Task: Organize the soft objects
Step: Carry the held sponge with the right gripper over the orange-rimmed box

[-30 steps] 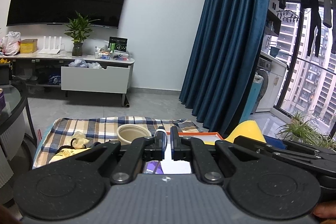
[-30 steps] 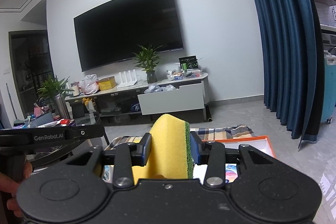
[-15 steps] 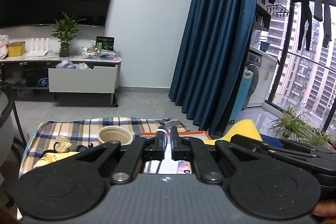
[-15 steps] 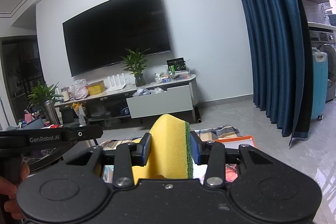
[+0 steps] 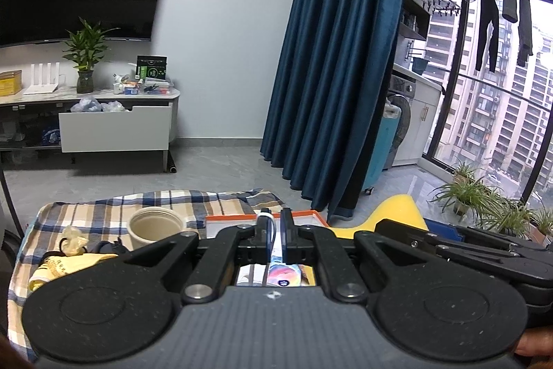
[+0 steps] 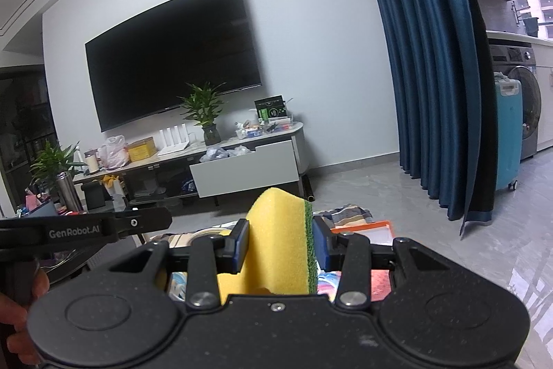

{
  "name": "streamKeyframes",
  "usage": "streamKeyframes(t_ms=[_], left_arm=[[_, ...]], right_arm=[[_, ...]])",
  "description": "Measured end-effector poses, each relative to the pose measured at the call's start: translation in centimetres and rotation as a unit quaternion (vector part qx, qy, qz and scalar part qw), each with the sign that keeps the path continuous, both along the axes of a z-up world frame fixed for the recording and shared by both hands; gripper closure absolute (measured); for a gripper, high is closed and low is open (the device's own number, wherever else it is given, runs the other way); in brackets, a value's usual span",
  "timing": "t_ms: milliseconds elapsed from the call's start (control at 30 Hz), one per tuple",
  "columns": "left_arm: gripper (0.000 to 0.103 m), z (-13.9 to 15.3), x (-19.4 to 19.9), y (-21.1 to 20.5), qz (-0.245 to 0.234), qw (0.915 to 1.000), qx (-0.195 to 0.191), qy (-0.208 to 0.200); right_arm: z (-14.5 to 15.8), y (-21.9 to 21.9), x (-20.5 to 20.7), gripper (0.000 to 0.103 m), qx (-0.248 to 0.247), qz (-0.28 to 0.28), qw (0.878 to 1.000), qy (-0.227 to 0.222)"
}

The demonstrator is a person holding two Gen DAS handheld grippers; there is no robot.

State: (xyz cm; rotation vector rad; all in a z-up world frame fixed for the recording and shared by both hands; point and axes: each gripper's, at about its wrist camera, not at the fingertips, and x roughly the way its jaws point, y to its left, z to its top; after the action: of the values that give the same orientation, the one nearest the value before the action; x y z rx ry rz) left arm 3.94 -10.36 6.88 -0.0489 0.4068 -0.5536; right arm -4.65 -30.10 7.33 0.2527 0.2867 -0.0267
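Here, the right gripper (image 6: 280, 244) is clamping a soft yellow foam sponge (image 6: 276, 248) with a rough green scouring layer along its right face, both blue pads pressing into its sides. The sponge is standing on edge between the jaws, its long axis running forward along the fingers and its rounded yellow end pointing up toward twelve o'clock. In the left wrist view that same sponge (image 5: 397, 210) is poking up at about three o'clock from the left gripper (image 5: 275, 230), above the other tool's matte black arms. The left gripper is sitting closed to a narrow slit, with only a thin white sliver showing between the pads; what that sliver is cannot be told. Below the fingers a flat orange-rimmed tray (image 5: 304, 215) with a white floor is lying on a blue-and-tan plaid cloth (image 5: 103, 210), and a round cream paper bowl (image 5: 155, 227) is resting at about nine o'clock from the tray, just beside it.
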Motion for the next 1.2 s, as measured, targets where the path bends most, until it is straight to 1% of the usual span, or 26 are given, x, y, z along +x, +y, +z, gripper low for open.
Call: streamKeyframes(t_ms=[667, 900, 1200], left_arm=[[0.095, -1.0, 1.2, -2.9, -0.035, 0.9993, 0.006, 0.012], [0.095, -1.1, 2.4, -3.8, -0.046, 0.9987, 0.006, 0.021], [0.095, -1.5, 4.6, -5.1, -0.058, 0.9976, 0.010, 0.038]], right_arm=[[-1.2, -3.5, 0.2, 0.055, 0.005, -0.039, 0.999, 0.015], [-1.8, -4.7, 0.8, 0.055, 0.002, -0.048, 0.999, 0.021], [-3.4, -6.1, 2.3, 0.055, 0.003, -0.055, 0.998, 0.041]])
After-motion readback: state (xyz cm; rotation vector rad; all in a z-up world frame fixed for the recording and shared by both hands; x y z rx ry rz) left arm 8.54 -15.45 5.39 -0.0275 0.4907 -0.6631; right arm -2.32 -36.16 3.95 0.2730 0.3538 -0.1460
